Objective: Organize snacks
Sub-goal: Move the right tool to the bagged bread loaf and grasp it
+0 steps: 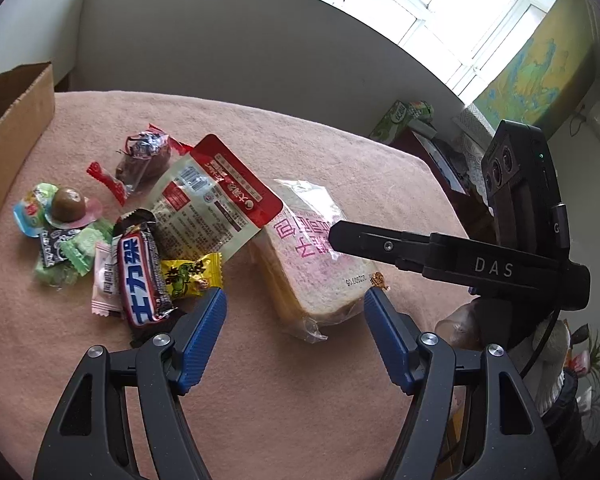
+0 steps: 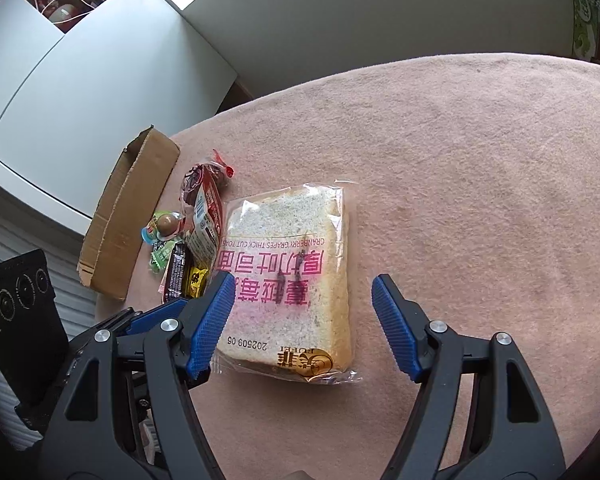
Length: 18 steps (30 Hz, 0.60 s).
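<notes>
Two open tools over the snacks

Your desk wears a pink cloth; the cardboard box sits at its left edge. The bagged toast lies mid-desk, just beside the small snack pile. Your left tool and right tool hang above it, jaws apart, holding nothing.

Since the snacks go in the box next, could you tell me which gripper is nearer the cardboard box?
Left. The left gripper hovers by the candy pile beside the cardboard box; the right gripper hangs over the bread, farther away.
</notes>
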Tool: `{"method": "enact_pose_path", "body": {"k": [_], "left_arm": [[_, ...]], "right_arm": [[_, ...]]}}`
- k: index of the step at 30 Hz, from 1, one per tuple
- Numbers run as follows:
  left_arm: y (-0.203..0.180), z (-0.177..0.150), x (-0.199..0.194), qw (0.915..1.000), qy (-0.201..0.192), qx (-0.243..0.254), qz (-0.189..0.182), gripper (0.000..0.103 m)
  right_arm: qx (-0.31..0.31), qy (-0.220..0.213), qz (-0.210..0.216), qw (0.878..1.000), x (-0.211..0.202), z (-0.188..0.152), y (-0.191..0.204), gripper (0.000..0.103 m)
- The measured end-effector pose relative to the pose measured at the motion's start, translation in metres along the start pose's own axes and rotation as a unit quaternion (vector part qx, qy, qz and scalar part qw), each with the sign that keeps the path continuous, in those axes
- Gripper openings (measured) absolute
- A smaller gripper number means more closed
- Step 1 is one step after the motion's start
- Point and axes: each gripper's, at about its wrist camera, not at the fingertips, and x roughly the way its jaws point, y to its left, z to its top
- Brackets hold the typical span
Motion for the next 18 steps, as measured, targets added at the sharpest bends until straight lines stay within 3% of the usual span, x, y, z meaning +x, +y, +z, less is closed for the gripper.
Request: {"method": "enact_pose_path", "body": {"k": [10, 18], "left_arm": [[-0.001, 0.010, 0.029, 0.9992, 0.031, -0.009, -0.026, 0.069], [-0.013, 0.022, 0.046, 0.9984, 0.041, -0.003, -0.040, 0.062]], "right_arm": [[0.011, 0.023, 0.042, 0.999, 0.008, -0.003, -0.004, 0.073], [-0.004, 0.022, 0.029, 0.999, 0.002, -0.007, 0.004, 0.063]]}}
